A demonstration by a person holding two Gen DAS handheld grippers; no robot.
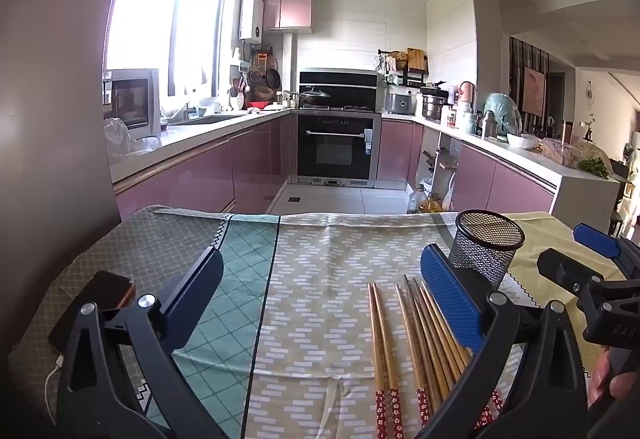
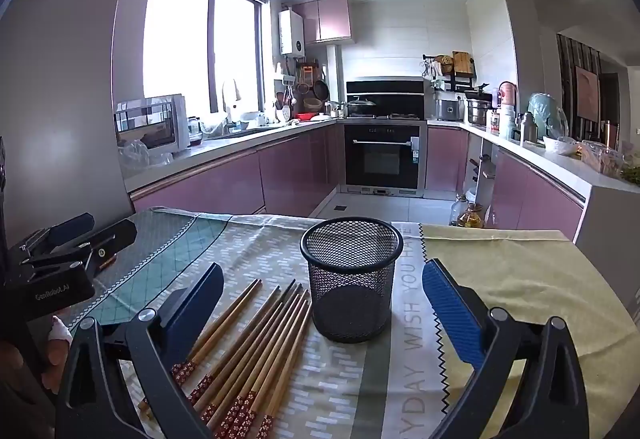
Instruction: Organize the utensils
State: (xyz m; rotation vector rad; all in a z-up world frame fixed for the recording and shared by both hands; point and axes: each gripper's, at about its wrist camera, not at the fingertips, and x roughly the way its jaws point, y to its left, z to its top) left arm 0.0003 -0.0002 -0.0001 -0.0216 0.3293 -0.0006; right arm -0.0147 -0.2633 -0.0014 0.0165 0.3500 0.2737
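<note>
Right wrist view: our right tongs (image 2: 322,309) gape wide, empty; chopsticks (image 2: 248,347) lie lengthwise toward their left side, beside the mesh cup (image 2: 352,287).

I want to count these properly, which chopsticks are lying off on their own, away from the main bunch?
The pair of chopsticks farthest from the mesh cup, on the bundle's left; a strip of tablecloth separates them from the rest, which lie packed together.

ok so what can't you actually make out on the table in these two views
- Chopsticks: exact count unclear; both views, the patterned ends run under a gripper frame and off the bottom edge.
- Phone: left wrist view, lower half behind the left gripper.
- Tablecloth lettering: right wrist view, start cut off at the bottom edge.
- Mesh cup: left wrist view, base behind the blue pad.
</note>
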